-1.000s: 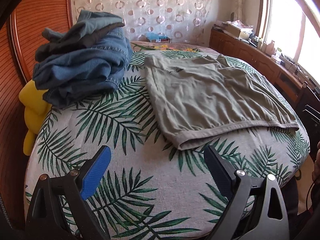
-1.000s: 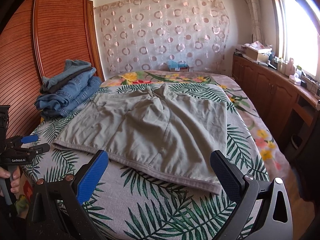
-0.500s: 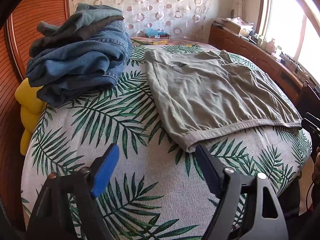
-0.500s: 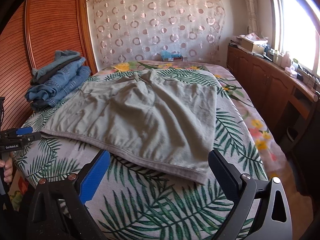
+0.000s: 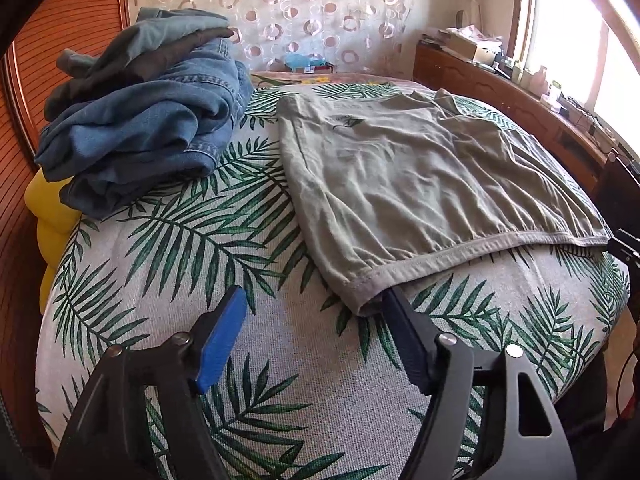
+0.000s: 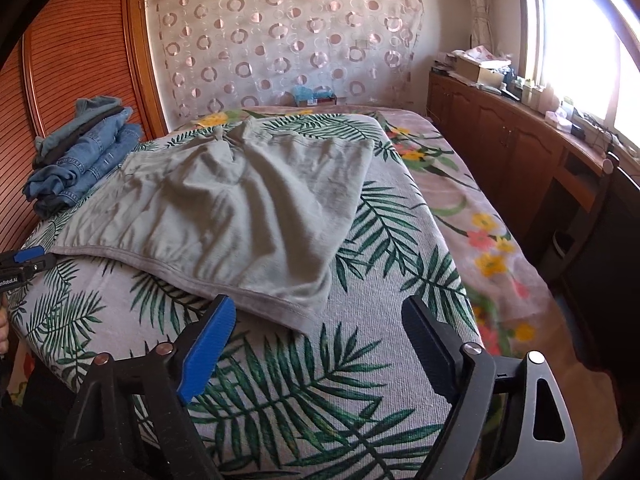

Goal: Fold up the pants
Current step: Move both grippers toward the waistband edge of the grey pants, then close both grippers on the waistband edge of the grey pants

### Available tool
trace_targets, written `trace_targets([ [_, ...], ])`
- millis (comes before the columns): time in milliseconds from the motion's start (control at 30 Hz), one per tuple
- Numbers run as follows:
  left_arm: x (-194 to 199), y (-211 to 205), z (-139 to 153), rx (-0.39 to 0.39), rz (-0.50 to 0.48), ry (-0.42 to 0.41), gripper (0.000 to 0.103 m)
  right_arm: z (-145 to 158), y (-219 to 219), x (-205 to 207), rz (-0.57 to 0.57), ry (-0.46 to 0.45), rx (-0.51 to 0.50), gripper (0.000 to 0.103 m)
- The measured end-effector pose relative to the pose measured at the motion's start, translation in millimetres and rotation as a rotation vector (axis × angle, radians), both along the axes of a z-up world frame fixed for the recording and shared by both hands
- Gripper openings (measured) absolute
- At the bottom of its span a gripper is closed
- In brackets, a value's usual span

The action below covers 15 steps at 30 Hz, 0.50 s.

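Note:
Grey-green shorts (image 5: 404, 184) lie spread flat on the palm-leaf bedspread (image 5: 200, 248), waistband toward me. My left gripper (image 5: 314, 312) is open and empty just in front of the waistband's left corner; its right fingertip touches the hem there. The shorts (image 6: 240, 212) also show in the right wrist view. My right gripper (image 6: 316, 324) is open and empty just in front of the waistband's right corner. The left gripper's tip (image 6: 24, 258) shows at the far left of that view.
A pile of folded jeans (image 5: 140, 120) sits at the bed's left, by the wooden wardrobe (image 6: 72, 64). A yellow cushion (image 5: 48, 216) hangs off the left edge. A wooden cabinet (image 6: 520, 136) with clutter runs under the window on the right.
Both grippers have moved forward and lower toward the waistband corners. The shorts have not moved. Both stay open.

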<state>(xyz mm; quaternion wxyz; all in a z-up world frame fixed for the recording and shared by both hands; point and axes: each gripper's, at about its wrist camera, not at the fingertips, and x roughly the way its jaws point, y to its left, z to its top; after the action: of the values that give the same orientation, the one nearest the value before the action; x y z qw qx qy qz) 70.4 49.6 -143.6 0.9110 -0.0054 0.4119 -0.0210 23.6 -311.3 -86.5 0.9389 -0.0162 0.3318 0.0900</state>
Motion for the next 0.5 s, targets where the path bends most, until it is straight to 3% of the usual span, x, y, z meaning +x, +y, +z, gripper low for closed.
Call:
trace_targets([
  [67,-0.8,-1.1,0.8,0.003,-0.010,-0.010,0.058,-1.5,0.2,-3.5,0.003,0.012,-0.004,0.080],
  [300,-0.7,-5.5,2.9,-0.017,-0.032,-0.019,0.039,2.1,-1.4,-6.8,0.008,0.022,-0.023,0.066],
  [367,0.2,-8.2,3.0,-0.018,-0.037,-0.019,0.035,4.7,-0.7,-8.9,0.011,0.017,-0.026,0.051],
  [500,0.4,-11.3,2.9,-0.024,-0.043,-0.021,0.033,1.7,2.6,1.0,0.031,0.011,-0.020,0.029],
])
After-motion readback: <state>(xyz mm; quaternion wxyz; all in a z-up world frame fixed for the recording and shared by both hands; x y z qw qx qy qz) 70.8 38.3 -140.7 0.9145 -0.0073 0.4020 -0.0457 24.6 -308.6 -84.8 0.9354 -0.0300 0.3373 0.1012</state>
